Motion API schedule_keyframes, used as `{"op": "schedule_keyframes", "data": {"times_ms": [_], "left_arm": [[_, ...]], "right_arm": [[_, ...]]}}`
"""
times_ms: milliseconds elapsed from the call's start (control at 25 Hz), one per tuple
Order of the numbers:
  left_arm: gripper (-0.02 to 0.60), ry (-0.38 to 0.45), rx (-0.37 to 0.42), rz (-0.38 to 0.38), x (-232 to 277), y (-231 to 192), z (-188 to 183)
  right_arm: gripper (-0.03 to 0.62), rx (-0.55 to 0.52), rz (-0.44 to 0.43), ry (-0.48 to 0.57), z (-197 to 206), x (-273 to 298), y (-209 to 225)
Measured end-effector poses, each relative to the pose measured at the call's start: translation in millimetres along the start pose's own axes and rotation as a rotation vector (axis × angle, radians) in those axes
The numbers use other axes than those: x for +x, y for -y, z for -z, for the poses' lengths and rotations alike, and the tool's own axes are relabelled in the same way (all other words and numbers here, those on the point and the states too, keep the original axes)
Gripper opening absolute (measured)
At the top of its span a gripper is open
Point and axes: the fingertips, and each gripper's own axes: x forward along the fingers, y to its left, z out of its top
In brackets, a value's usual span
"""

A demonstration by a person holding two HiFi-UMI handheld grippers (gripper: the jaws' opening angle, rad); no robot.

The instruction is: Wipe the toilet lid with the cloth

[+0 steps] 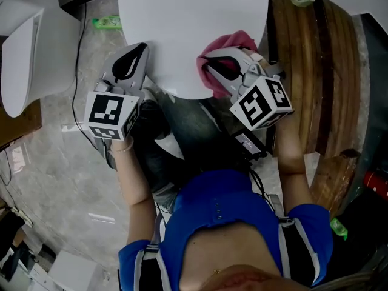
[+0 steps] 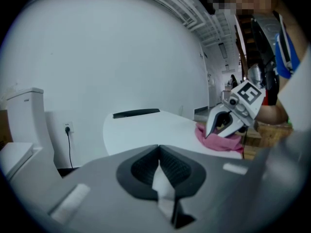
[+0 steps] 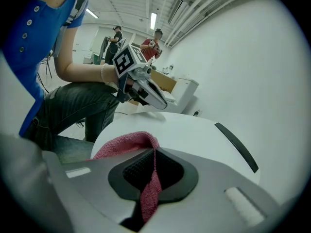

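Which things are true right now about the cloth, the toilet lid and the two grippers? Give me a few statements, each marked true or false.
1. The right gripper is shut on the pink cloth. True.
2. The left gripper holds a second cloth. False: it is shut with nothing in it.
3. The cloth lies in the middle of the toilet lid. False: it rests at the lid's edge.
4. The toilet lid is white. True.
5. The two grippers touch each other. False: they are apart, on opposite sides of the lid's near end.
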Motion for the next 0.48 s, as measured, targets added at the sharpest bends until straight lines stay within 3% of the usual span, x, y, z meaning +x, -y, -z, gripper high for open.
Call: {"op": "schedule_keyframes", "data": {"times_ms": [480], "left_arm": [[0.003,0.018,-0.01,-0.006,3,2,-6]], "right_arm": [[0.008,-0.084,-0.042,0.026,-32,23,-23]]}}
